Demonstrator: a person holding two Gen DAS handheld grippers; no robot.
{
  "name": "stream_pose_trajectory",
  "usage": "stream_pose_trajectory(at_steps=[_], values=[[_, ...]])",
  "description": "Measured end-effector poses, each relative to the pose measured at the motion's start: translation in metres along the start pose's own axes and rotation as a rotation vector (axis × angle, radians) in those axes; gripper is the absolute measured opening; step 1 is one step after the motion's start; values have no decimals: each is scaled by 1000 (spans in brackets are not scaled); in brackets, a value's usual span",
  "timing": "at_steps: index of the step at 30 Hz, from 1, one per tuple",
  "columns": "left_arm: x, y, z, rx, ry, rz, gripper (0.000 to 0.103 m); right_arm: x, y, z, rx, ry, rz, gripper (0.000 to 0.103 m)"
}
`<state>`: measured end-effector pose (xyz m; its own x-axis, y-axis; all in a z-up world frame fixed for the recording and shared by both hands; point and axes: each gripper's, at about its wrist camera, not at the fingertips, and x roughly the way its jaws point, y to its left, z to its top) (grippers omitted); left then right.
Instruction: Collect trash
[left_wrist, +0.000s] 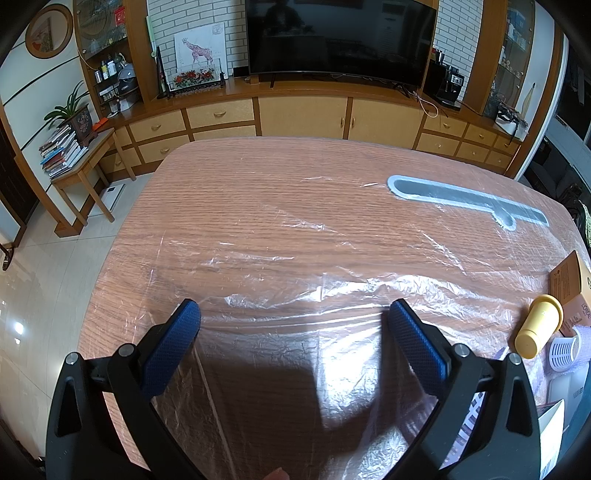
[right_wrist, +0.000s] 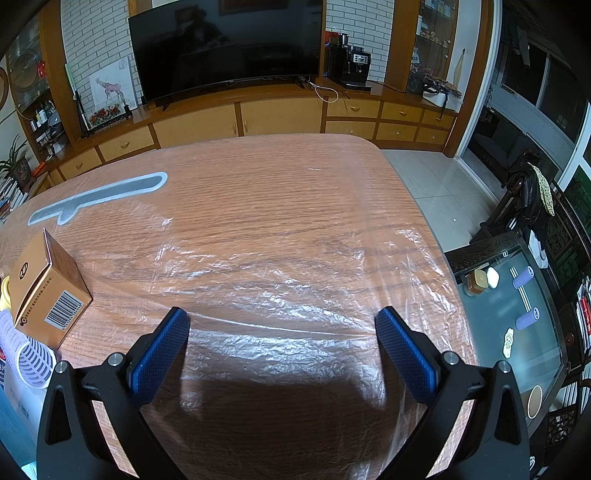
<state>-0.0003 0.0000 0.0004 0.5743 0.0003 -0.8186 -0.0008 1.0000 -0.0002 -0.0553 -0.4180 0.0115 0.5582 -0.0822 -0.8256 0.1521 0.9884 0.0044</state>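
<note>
Left claw (left_wrist: 293, 314): released, fingers wide apart, nothing between them, above the plastic-covered tabletop (left_wrist: 258, 192).
Trash: yellow cup (left_wrist: 537, 326), brown box (right_wrist: 48, 288) and white basket (right_wrist: 35, 360) clustered between the claws.
Right claw (right_wrist: 282, 321): released, empty.

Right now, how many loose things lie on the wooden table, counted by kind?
Gold carton: 1
Yellow cup-shaped container: 1
White slotted cylinder: 1
Clear plastic bag: 1
Total: 4; other items at the frame edge cannot be identified.
</note>
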Motion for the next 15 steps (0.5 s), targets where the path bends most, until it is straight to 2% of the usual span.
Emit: stream_pose_trajectory(at_steps=[9,12,15], values=[[0,0,0,1,-1,-1,101,-1,0,0,0,0,-1,99],[-5,2,0,12,-9,-33,101,-4,-1,6,13,21,-7,99],[-31,5,3,9,-67,-73,101,-34,-3,7,8,-51,-15,99]])
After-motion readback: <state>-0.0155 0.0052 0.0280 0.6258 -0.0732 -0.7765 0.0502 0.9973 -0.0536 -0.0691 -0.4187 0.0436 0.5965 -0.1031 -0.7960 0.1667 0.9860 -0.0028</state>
